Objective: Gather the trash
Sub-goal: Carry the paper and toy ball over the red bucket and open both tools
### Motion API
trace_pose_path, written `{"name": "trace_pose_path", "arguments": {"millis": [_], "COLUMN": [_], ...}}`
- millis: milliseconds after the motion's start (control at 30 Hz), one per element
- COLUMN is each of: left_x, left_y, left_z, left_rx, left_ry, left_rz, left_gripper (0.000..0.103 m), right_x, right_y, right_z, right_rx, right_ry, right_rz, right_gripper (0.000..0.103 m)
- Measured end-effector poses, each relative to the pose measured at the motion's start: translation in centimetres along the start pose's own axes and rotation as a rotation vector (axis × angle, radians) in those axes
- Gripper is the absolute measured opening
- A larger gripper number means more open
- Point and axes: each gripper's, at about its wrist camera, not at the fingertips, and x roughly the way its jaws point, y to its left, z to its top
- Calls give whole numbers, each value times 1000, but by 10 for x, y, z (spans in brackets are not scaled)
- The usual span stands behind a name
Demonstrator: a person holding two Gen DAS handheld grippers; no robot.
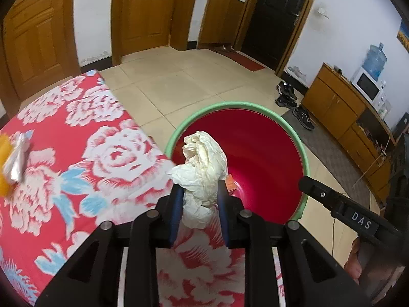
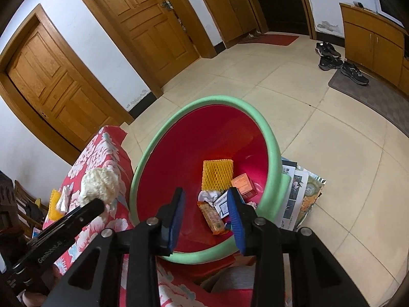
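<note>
My left gripper [image 1: 200, 192] is shut on a crumpled white paper ball [image 1: 204, 163] and holds it over the table edge, at the near rim of the red bin with a green rim [image 1: 230, 106]. The ball also shows in the right wrist view [image 2: 99, 185]. My right gripper [image 2: 205, 206] is open and empty, above the bin's [image 2: 202, 107] mouth. Inside the bin lie a yellow foam net [image 2: 217, 175], an orange box [image 2: 242, 183], a snack wrapper [image 2: 212, 217] and white paper. A silver wrapper [image 1: 16, 158] on yellow foam lies at the table's far left.
The table has a red floral cloth [image 1: 102, 153]. Newspapers [image 2: 299, 197] lie on the tiled floor beside the bin. Shoes [image 2: 340, 64] and a wooden cabinet [image 1: 340, 107] with a microwave stand at the right. Wooden doors [image 2: 143, 25] line the far wall.
</note>
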Motion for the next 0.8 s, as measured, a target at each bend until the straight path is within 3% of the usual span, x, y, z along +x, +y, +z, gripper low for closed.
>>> {"name": "trace_pose_path", "arguments": {"millis": [300,800], "left_x": [9,-13], "left_y": [-4,28], "left_z": [8,11], "left_rx": [-3,-72], "left_ry": [9,-31], "left_rz": [0,65], "left_gripper": [41,41], "right_x": [0,-2], "right_y": [-11,-2], "right_z": [3,2], "right_rx": [24,14], "right_ry": [-1,-4], "right_rz": [-4,8], "right_gripper": [39,52]}}
